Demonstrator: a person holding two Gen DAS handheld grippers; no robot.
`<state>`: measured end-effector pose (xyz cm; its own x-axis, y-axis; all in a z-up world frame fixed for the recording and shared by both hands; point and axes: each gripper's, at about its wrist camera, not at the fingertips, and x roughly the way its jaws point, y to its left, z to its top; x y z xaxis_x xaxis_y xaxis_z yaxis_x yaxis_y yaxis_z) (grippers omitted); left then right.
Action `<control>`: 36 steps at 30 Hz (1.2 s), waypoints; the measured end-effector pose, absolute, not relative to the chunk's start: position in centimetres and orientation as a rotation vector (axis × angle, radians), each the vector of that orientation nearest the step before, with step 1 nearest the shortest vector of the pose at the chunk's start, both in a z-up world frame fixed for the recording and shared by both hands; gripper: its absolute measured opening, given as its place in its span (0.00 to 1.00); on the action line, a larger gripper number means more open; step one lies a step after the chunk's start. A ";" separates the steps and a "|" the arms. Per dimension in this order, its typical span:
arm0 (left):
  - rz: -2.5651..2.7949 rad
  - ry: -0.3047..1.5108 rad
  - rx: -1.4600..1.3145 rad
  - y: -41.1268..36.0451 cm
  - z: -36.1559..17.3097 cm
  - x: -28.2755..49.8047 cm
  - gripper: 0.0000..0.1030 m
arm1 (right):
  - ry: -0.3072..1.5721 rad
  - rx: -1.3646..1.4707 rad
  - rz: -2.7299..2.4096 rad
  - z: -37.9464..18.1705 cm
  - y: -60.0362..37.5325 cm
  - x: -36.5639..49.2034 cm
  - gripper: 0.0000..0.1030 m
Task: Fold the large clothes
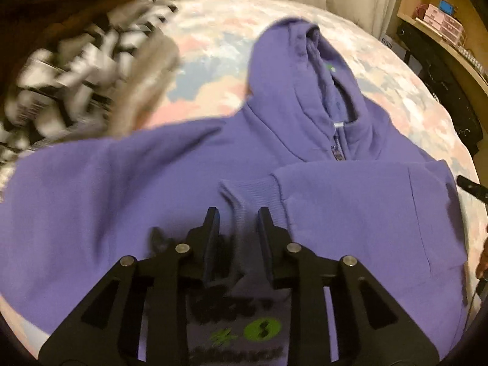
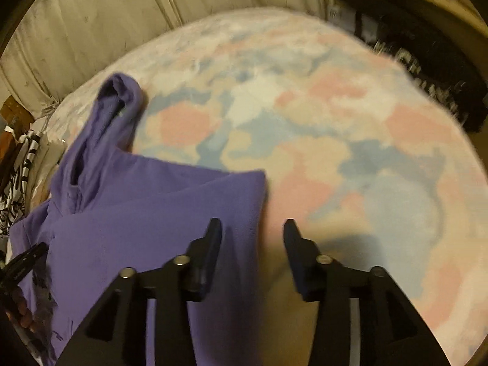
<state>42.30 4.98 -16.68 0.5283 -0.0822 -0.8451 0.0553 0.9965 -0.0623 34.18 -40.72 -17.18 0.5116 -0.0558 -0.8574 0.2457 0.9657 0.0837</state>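
Purple fleece fills the left wrist view: a zip-front hoodie [image 1: 189, 183] is spread front-up on a bedspread [image 1: 213, 48] patterned in pink, blue and cream. Its hood [image 1: 292, 70] lies toward the far side, and a small green tag is seen inside the neck, too small to be read. One sleeve has been laid across the chest, its ribbed cuff [image 1: 247, 192] resting just ahead of the left gripper [image 1: 238, 216]. The jaws are held a little apart and nothing is gripped between them. Black lettering and a green disc bearing an "S" are printed on the hoodie beneath the gripper — the lettering is blurred and cannot be read. A black-and-white patterned garment [image 1: 76, 70] is heaped at the left, and pink boxes [image 1: 442, 21] are stacked on a shelf at the right.

In the right wrist view, the right gripper [image 2: 250, 228] is seen above the folded edge of the hoodie [image 2: 146, 219] — one finger over purple cloth, the other over bedspread [image 2: 335, 122]. Its jaws are spread wide and empty.
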 end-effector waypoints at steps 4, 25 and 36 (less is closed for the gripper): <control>-0.084 0.944 0.003 5.2 -14.1 40.4 0.22 | 0.975 0.175 -0.139 -13.6 -37.7 31.9 0.44; -0.168 1.035 -0.114 0.9 -18.2 38.0 0.08 | 1.063 0.138 -0.071 -14.1 -29.7 23.9 0.04; -0.153 1.022 -0.079 0.4 -17.5 37.4 0.09 | 1.062 0.192 -0.128 -11.7 -30.1 21.2 0.07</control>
